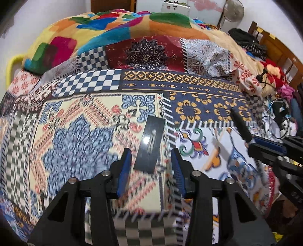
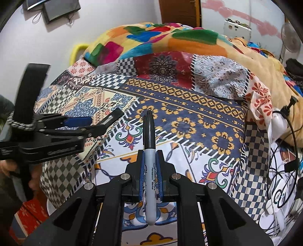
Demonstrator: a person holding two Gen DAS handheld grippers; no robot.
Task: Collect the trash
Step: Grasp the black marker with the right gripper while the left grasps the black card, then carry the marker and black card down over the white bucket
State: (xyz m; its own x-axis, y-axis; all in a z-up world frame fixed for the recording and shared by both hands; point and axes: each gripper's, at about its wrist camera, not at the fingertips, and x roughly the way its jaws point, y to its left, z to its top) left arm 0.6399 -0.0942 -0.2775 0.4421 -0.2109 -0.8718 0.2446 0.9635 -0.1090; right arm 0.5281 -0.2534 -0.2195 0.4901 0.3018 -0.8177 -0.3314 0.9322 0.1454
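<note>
A flat black rectangular packet (image 1: 150,144) lies on the patterned bedspread (image 1: 81,132). My left gripper (image 1: 151,157) is open just above it, its blue-padded fingers either side of the packet's near end; it also shows at the left of the right wrist view (image 2: 94,123), with the packet (image 2: 113,117) by its tips. My right gripper (image 2: 150,157) is shut on a grey Sharpie marker (image 2: 149,143) with a black cap, which points forward over the bed. The marker (image 1: 240,124) and right gripper (image 1: 265,149) show at the right of the left wrist view.
A colourful fleece blanket (image 1: 113,28) is heaped at the far side of the bed. Cables and white devices (image 2: 280,170) hang at the bed's right. A fan (image 1: 233,9) and wooden headboard (image 1: 274,49) stand beyond. A red box (image 2: 28,217) sits on the floor at the left.
</note>
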